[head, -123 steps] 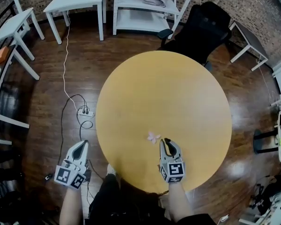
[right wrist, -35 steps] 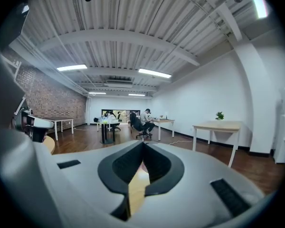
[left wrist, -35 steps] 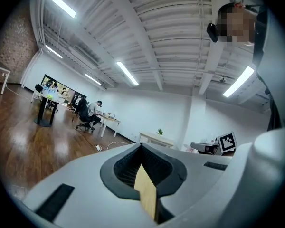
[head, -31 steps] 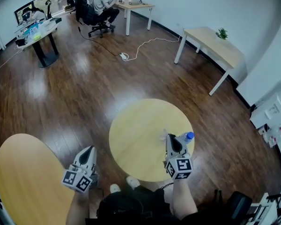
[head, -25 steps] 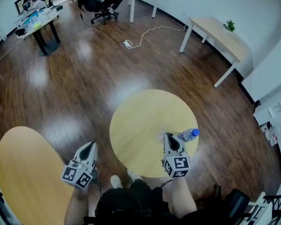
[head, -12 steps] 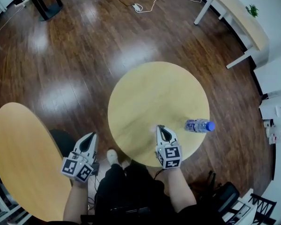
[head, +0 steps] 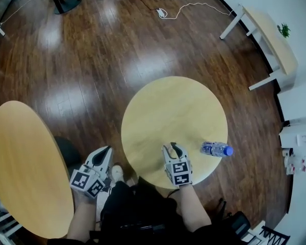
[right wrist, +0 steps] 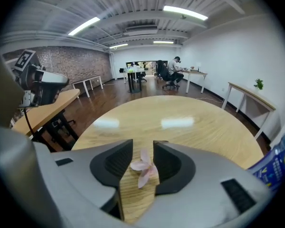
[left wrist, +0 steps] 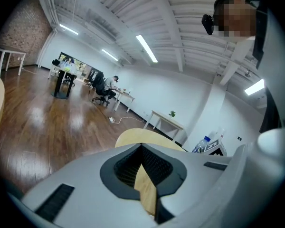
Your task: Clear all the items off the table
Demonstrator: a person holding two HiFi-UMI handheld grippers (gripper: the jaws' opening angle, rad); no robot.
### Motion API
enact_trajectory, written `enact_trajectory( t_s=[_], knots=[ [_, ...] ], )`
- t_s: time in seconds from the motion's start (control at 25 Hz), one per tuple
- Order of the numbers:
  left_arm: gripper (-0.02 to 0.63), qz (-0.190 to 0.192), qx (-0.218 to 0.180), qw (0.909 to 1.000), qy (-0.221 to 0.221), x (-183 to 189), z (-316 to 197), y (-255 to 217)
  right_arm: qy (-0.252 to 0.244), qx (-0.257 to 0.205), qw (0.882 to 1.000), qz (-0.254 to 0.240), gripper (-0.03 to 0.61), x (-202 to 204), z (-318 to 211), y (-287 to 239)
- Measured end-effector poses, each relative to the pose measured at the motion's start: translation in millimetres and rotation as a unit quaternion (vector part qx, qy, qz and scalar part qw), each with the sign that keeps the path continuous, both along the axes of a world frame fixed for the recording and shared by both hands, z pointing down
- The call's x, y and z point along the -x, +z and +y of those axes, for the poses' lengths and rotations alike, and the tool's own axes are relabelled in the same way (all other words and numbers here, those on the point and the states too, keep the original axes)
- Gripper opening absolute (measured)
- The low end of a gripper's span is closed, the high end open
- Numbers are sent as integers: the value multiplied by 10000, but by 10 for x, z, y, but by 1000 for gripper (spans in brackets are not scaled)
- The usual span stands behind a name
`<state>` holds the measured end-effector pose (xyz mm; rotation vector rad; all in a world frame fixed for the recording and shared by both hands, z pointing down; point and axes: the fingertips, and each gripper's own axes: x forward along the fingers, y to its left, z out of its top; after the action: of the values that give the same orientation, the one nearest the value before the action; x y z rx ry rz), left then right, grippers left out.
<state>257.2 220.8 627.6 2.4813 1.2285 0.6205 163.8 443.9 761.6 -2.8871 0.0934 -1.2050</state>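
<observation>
Two tools: I held one hand-held gripper in each hand, both low at the near edge of the round counter [head: 158,101].
Right side: my right hand-held gripper [head: 170,147] pointed down at the near part of the counter. Its jaws had just been opening and stood apart, with a clear gap between the pads.
Task item: the flower [right wrist: 144,169], small and pink, lay on the wood in that gap. One petal reached close to the right pad, but I could not tell whether it touched. In the head view my tool hid it.
Left side: my left hand-held gripper [head: 107,151] hung off the counter's left edge, above the floor [head: 92,60]. Its jaw tips were together with nothing between them.
Other item: the bottle [head: 217,149], clear with a blue cap, lay on its side near the counter's right edge, apart from my right tool, with its cap pointing outward.
Surroundings: a bigger round table [head: 20,162] stood at my far left, and a desk [head: 270,40] stood by the wall.
</observation>
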Motion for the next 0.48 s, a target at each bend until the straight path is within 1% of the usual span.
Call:
enact_trajectory(
  t_s=[0.08,0.2,0.28,0.36,0.48],
  knots=[
    [-6,240,-74,9997,-5,-56,-66,-184,-62,8,10000,63,141,-5,-43,-150],
    [-6,738,141,9972,17,-346,-22,-504,-57,81,9992,392,141,-286,61,-459],
    [-6,1024,216,9945,99,-458,-31,-708,44,94,9976,688,138,-403,67,-730],
    [-6,1254,313,9913,246,-494,-85,-905,174,72,9944,1041,138,-471,-1,-1034],
    [-6,1511,579,9861,387,-570,-112,-1179,426,63,9839,1735,138,-604,-42,-1573]
  ],
)
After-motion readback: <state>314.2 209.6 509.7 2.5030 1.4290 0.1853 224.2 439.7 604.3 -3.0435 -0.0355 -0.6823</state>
